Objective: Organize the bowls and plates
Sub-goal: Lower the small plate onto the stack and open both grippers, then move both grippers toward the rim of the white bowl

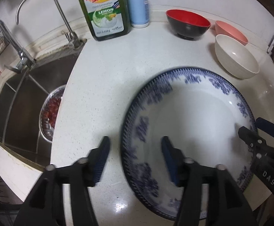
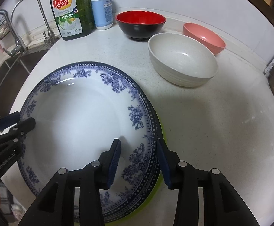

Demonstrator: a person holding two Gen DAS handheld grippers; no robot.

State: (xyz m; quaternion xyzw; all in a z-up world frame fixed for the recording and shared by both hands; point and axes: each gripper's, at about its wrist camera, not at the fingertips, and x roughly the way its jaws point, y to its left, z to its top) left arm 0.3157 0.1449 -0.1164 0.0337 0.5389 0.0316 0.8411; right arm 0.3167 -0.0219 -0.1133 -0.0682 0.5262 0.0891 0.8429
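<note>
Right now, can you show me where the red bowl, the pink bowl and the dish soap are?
red bowl (image 2: 140, 19): right wrist view, red inside.
pink bowl (image 2: 202, 34): right wrist view, inside wall.
dish soap (image 1: 101, 9): left wrist view, front label.

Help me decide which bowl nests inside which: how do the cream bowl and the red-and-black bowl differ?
The cream bowl looks wider and shallower; the red-and-black bowl looks narrower and deeper, with a small foot. The cream bowl is one pale colour inside and out; the red-and-black bowl is red inside, black outside. The cream bowl sits nearer the blue-patterned plate; the red-and-black bowl stands by the back wall. Both are upright and empty.
</note>
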